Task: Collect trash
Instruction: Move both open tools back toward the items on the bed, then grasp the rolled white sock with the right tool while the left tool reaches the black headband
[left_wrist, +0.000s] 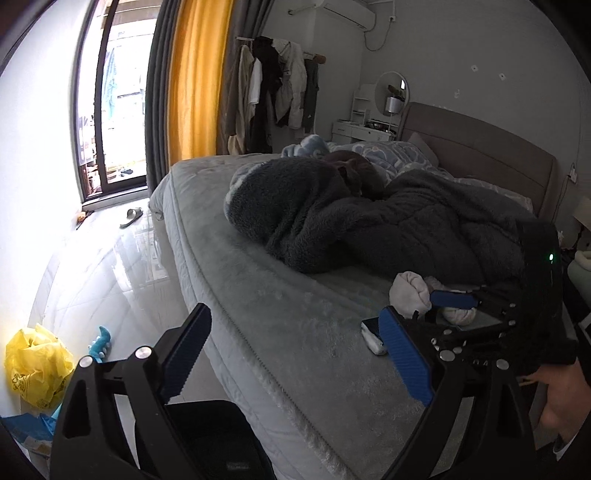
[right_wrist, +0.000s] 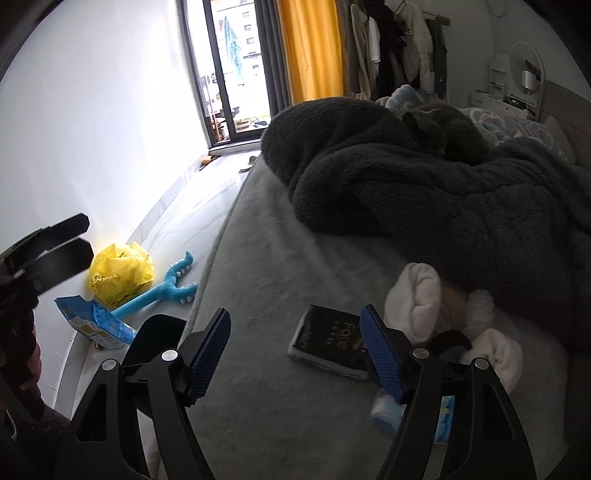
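A black packet with pale edges (right_wrist: 328, 343) lies on the grey bed (right_wrist: 266, 266) between the fingers of my open, empty right gripper (right_wrist: 295, 354). A small blue-and-white packet (right_wrist: 388, 410) lies under its right finger. The black packet's end shows in the left wrist view (left_wrist: 371, 332). My left gripper (left_wrist: 295, 354) is open and empty over the bed's edge, and my right gripper (left_wrist: 424, 314) shows at its right. A yellow plastic bag (right_wrist: 120, 273) and a blue packet (right_wrist: 92, 323) lie on the floor by the wall. The yellow bag also shows in the left wrist view (left_wrist: 37, 365).
A dark fleece blanket (right_wrist: 443, 192) is heaped on the bed with a grey cat (right_wrist: 443, 129) curled on it. White socks (right_wrist: 417, 299) lie by the blanket. A blue toy (right_wrist: 166, 284) lies on the floor. A black bin (left_wrist: 210, 439) stands below the left gripper.
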